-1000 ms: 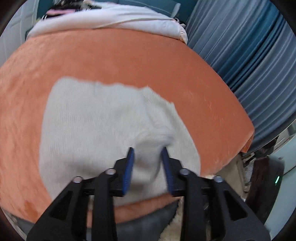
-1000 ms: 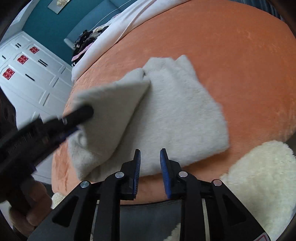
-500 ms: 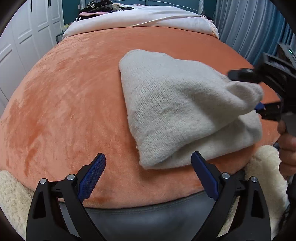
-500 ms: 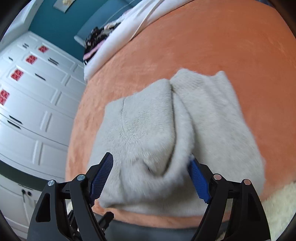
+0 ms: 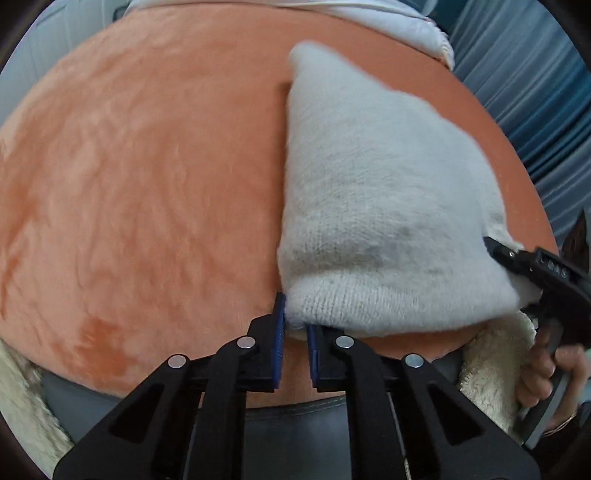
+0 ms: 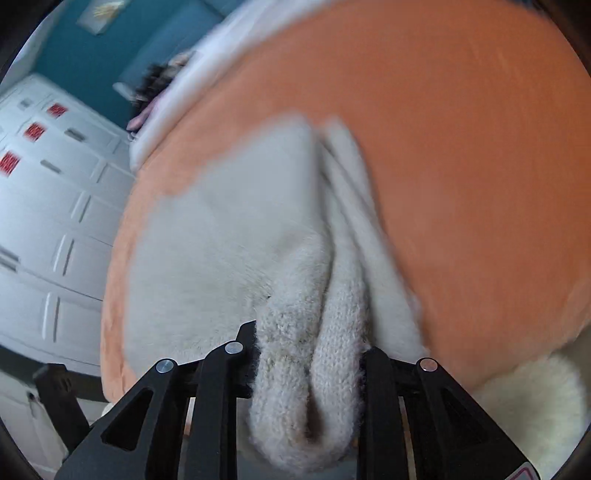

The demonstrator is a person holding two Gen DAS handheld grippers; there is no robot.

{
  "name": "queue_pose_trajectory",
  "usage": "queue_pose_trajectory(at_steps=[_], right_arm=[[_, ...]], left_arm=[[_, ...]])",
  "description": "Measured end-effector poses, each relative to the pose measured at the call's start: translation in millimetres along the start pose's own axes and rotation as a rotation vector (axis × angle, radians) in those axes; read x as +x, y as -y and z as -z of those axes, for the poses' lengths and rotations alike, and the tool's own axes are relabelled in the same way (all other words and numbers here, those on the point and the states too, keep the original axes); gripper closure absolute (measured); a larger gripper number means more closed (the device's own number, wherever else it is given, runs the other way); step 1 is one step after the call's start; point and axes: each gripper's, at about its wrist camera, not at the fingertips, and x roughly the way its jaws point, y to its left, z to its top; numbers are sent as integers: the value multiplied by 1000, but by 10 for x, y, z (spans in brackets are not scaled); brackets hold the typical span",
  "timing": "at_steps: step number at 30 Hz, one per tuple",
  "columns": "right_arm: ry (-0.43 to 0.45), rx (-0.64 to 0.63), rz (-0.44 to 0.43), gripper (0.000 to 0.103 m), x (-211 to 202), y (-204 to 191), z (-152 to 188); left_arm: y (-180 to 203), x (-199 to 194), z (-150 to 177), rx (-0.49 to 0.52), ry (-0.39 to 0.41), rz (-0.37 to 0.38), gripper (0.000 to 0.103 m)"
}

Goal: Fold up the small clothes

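A cream knit garment [image 5: 376, 192] lies folded on the orange blanket [image 5: 147, 184]. My left gripper [image 5: 295, 325] is shut, its blue pads pinching the garment's near left corner. In the right wrist view the garment [image 6: 229, 240] is doubled over, and a thick bunched fold of it fills the gap in my right gripper [image 6: 310, 339]. Those jaws are closing and press on the fold from both sides. The left wrist view also shows the right gripper [image 5: 517, 258] at the garment's right edge, with a hand [image 5: 546, 376] holding it.
White bedding [image 5: 369, 22] lies along the far side of the blanket, with a dark heap of clothes [image 6: 159, 77] on it. Blue curtains [image 5: 535, 92] hang to the right. White cupboards [image 6: 55, 221] stand to the left. A fluffy cream rug [image 5: 491, 362] lies below the bed's near edge.
Half a second ago both grippers stood wide open by the folded garment. Both have since sunk and closed, the left on its near corner, the right on a thick fold.
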Motion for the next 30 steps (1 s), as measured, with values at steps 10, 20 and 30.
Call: queue_pose_trajectory(at_steps=[10, 20, 30], right_arm=[[25, -26, 32, 52, 5, -406, -159], [34, -161, 183, 82, 96, -327, -362], [238, -235, 238, 67, -655, -552, -83]], left_arm=[[137, -109, 66, 69, 34, -58, 92], [171, 3, 13, 82, 12, -82, 92], [252, -537, 133, 97, 66, -51, 54]])
